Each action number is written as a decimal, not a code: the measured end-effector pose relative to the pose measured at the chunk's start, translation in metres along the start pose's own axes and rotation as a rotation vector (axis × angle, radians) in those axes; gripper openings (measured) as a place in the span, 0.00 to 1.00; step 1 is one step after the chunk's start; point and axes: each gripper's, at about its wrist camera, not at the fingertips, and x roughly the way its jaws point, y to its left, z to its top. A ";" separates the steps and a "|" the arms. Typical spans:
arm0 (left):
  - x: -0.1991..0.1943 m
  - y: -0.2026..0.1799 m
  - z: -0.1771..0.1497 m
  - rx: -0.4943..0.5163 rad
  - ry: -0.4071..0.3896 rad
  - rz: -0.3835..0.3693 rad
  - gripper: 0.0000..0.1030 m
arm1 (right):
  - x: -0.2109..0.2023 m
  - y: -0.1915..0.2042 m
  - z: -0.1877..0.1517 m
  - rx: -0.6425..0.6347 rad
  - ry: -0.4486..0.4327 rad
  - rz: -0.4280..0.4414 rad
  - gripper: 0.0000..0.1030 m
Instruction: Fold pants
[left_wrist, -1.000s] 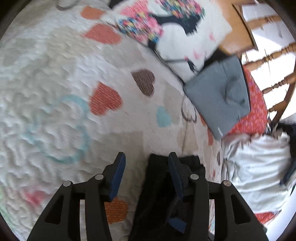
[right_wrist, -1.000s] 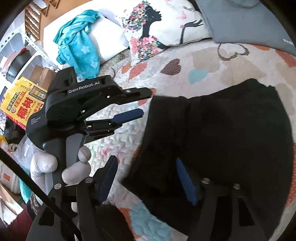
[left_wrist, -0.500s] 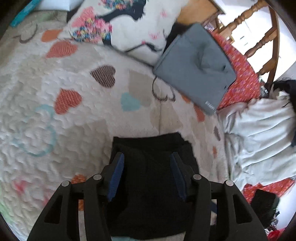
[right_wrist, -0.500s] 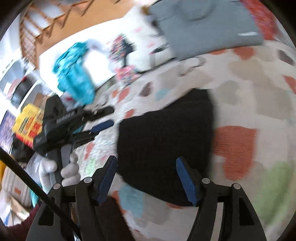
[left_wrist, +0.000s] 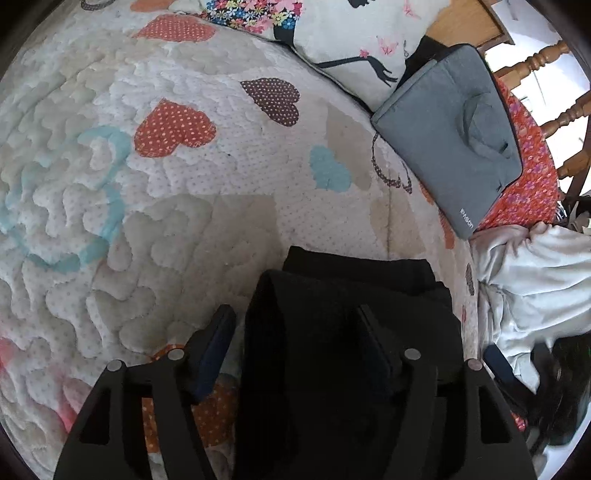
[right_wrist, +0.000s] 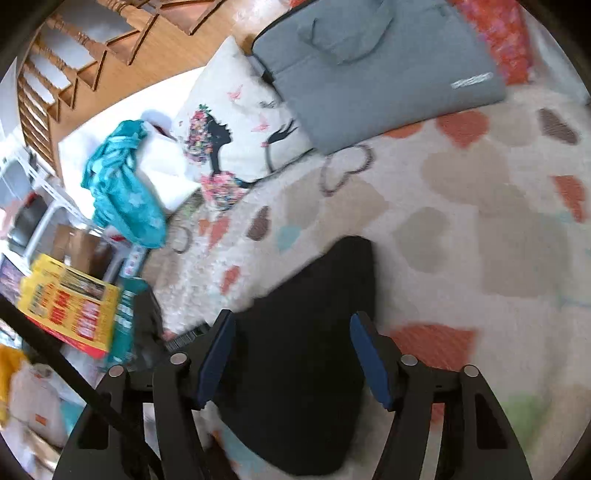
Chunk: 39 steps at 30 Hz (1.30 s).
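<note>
While both tongs stand with their blue pads spread apart and nothing clamped between them, the black pants lie folded on the bed directly beneath and ahead of each. In the left wrist view, the left tongs (left_wrist: 295, 354) straddle the pants (left_wrist: 351, 332): the right-hand pad sits over the cloth, the left-hand pad hangs just off its edge above the heart-print quilt (left_wrist: 184, 184). Two stacked layers show at the far end of the bundle, the lower one reaching slightly farther from the tongs than the upper. In the right wrist view, the right tongs (right_wrist: 291, 354) also bracket the pants (right_wrist: 306, 332), whose long axis runs away from the pads and tilts to the right, ending in a narrow corner. Whether either pair touches the fabric cannot be told.

Judged from these views, the fold is largely complete, and any remaining move turns on the bundle running forward along the fingers of both tongs; neither hand is clearly nearer.

Beyond the pants, well ahead of the tongs, lie a gray laptop sleeve (left_wrist: 454, 147) and a printed pillow (right_wrist: 236, 147) beside it. Left of the right tongs, off the bed's edge, are a teal cloth (right_wrist: 122, 188) and a yellow box (right_wrist: 70, 299).
</note>
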 end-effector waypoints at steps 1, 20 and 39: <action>0.000 -0.001 -0.001 0.011 -0.013 -0.001 0.64 | 0.015 -0.002 0.006 0.024 0.036 0.033 0.66; -0.028 0.027 -0.006 -0.107 -0.106 -0.169 0.67 | 0.012 -0.021 0.013 -0.016 0.046 -0.197 0.61; 0.007 -0.016 -0.021 0.083 0.060 -0.182 0.96 | 0.046 -0.061 -0.035 0.225 0.131 0.026 0.75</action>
